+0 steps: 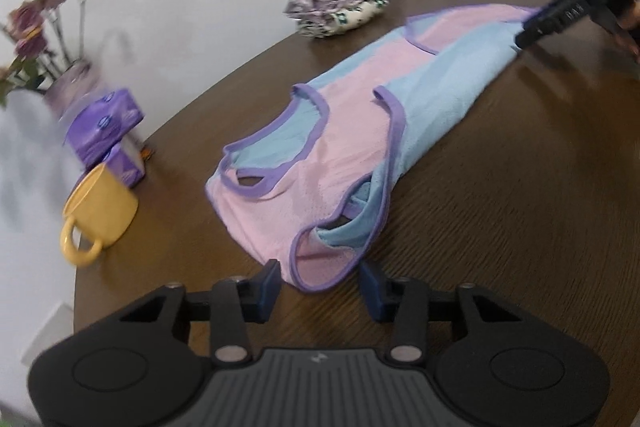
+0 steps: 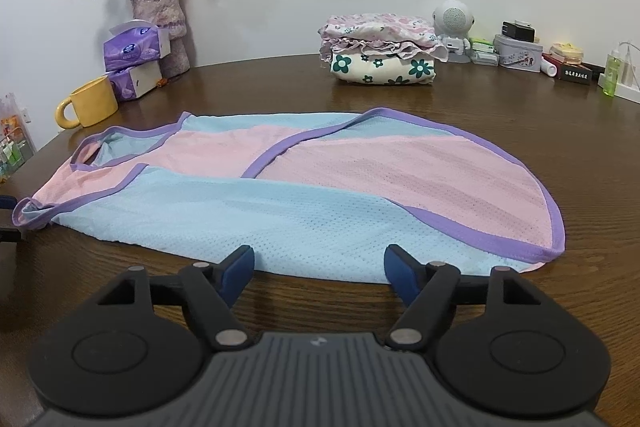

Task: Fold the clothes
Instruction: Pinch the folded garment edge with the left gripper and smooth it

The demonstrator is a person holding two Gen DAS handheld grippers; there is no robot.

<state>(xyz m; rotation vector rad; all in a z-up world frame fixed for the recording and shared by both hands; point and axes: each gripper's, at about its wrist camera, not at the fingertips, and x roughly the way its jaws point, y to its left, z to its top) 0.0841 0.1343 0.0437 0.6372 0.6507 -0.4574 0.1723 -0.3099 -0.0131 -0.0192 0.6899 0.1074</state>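
Observation:
A pink and light-blue sleeveless garment with purple trim (image 1: 352, 131) lies folded lengthwise on the dark wooden table (image 1: 520, 207). My left gripper (image 1: 318, 281) is open, its fingers on either side of the garment's shoulder end. In the right wrist view the same garment (image 2: 304, 183) lies flat, and my right gripper (image 2: 319, 263) is open at its near blue edge. The right gripper also shows in the left wrist view (image 1: 560, 15) at the garment's far hem.
A stack of folded floral clothes (image 2: 380, 49) sits at the back. A yellow mug (image 2: 90, 103), purple tissue packs (image 2: 136, 59) and a vase of dried roses (image 2: 160, 15) stand at the left. Small items (image 2: 520, 51) line the back right edge.

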